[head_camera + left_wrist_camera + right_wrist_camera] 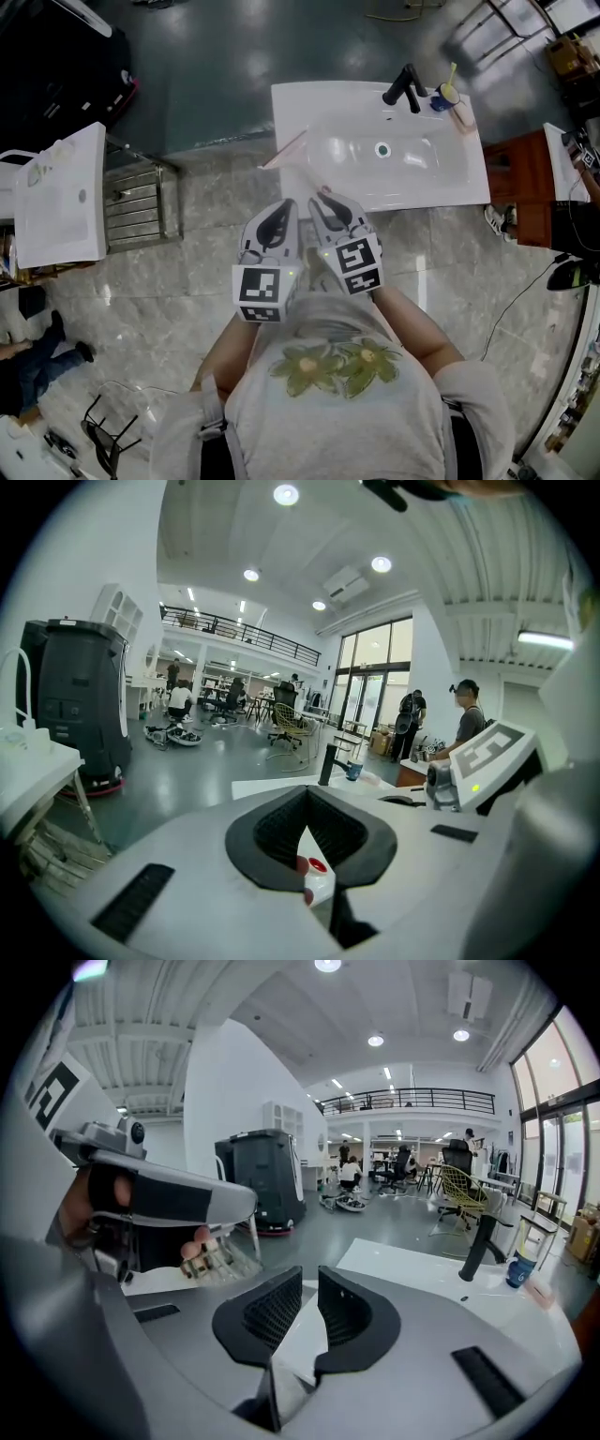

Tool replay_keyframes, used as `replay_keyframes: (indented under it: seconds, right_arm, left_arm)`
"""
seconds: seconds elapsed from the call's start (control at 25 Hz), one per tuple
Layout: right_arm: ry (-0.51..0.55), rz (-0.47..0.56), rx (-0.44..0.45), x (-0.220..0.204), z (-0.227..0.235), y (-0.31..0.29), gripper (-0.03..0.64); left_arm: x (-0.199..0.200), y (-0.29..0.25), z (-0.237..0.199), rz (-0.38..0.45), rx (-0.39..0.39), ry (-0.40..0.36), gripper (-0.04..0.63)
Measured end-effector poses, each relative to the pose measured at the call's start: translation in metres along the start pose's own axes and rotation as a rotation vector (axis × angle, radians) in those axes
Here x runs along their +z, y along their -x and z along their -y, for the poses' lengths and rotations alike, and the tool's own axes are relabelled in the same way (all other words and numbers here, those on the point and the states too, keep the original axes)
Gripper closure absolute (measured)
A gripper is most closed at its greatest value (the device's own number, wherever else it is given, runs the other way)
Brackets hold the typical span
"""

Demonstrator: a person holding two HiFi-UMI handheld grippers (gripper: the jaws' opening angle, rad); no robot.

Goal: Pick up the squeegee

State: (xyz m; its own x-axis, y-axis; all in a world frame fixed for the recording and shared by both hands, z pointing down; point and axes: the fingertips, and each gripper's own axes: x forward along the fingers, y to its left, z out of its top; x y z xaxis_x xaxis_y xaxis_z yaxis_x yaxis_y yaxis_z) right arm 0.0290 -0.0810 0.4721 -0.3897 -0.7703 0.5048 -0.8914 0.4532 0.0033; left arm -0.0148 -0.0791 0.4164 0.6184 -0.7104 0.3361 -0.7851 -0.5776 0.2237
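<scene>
Squeegee (286, 150) at sink's (450, 187) front-left edge

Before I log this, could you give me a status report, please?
Left gripper shut, right gripper open. Squeegee lies on sink's left rim. Nothing in between.

White sink, grey floors, chequered markers.

The sink (469, 187) is glossy white, and its tap (403, 89) is black with a blue cup (439, 101) beside it. At the sink's left edge the squeegee (286, 150) shows pink-red and white. In front of the sink the tiles (187, 281) are pale grey and marbled, and behind it the floor (225, 75) is dark blue-grey. The left gripper (284, 206) and right gripper (324, 197) are pale grey with ribbed black pads (281, 832). Their marker cubes (261, 292) carry black-and-white square patterns. The shirt (328, 422) is light grey with a yellow-green flower print.
</scene>
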Motion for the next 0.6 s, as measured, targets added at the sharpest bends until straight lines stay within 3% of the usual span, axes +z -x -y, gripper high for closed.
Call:
replay_keyframes:
  seconds: [0.44,0.6]
  right_arm:
    - [0.017,-0.060,0.044,-0.014,0.018,-0.028,0.586]
    - [0.024,-0.102,0.081,-0.021,0.020,-0.039,0.529]
  left_arm:
    - [0.007,-0.019,-0.007,0.002,0.047,-0.031,0.588]
    - [0.012,-0.025,-0.012,0.007,0.069,-0.035,0.588]
